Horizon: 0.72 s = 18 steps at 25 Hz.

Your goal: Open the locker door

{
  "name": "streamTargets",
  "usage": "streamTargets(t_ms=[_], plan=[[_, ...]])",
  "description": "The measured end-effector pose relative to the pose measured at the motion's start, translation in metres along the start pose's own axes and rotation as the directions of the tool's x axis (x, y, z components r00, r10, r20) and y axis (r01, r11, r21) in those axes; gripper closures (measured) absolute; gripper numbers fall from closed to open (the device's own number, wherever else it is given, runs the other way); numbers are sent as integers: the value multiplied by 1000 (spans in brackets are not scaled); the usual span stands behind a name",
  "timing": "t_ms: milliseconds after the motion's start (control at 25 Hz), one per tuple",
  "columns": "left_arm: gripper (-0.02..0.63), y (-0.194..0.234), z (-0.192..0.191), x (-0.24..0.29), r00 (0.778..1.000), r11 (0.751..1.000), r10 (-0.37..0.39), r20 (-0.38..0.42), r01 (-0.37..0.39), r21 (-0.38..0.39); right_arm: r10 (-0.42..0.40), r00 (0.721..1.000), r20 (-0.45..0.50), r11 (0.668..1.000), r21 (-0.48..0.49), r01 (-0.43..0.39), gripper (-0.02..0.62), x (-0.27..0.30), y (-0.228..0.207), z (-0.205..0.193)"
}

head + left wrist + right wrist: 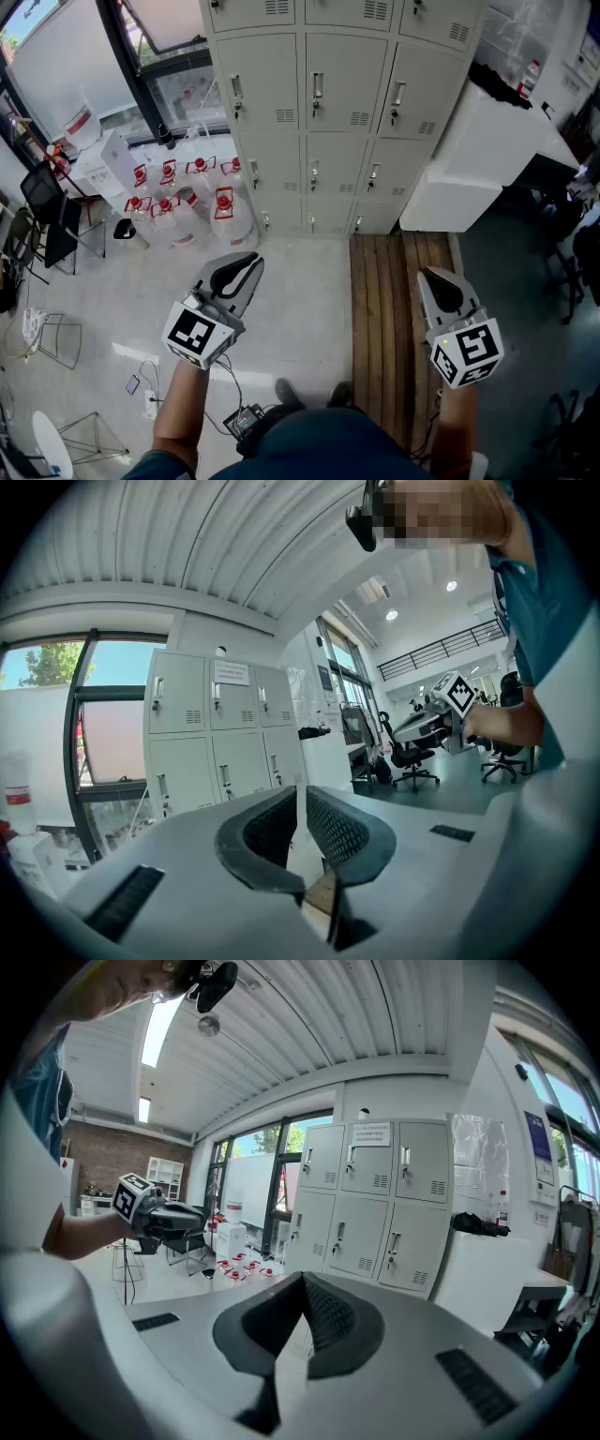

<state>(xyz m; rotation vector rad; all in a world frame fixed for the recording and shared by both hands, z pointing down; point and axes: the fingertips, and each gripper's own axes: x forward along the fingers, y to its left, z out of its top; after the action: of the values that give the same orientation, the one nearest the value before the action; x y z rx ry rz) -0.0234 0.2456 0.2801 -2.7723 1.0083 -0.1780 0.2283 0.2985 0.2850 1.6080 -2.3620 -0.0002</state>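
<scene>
A bank of light grey lockers (337,94) stands at the far side of the room, every door closed, each with a small handle and vent. Both grippers hang low, well short of it. My left gripper (239,272) points toward the lockers (220,733) with its jaws together and nothing between them (300,789). At the right, over the wooden decking, my right gripper (436,277) is also shut and empty (302,1279), and it faces the lockers (370,1208). Each gripper view catches the other gripper off to the side.
Several water jugs with red caps (187,202) stand on the floor left of the lockers. A white cabinet (478,155) sits to their right. Wooden decking (398,319) runs up to the locker base. A black chair (47,211) and floor cables (150,394) lie at the left.
</scene>
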Motion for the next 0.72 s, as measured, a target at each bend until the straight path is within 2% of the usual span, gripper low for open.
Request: streamTargets(t_ms=[320, 600, 720], plan=[[560, 22, -11, -13, 999, 999, -32, -40, 31, -13, -16, 999, -44, 1000, 19, 16, 560, 13, 20, 2], [560, 52, -15, -20, 999, 999, -39, -24, 38, -31, -39, 998, -57, 999, 25, 41, 558, 35, 33, 10], [560, 63, -13, -27, 999, 998, -45, -3, 45, -46, -49, 997, -52, 997, 62, 52, 558, 45, 43, 14]])
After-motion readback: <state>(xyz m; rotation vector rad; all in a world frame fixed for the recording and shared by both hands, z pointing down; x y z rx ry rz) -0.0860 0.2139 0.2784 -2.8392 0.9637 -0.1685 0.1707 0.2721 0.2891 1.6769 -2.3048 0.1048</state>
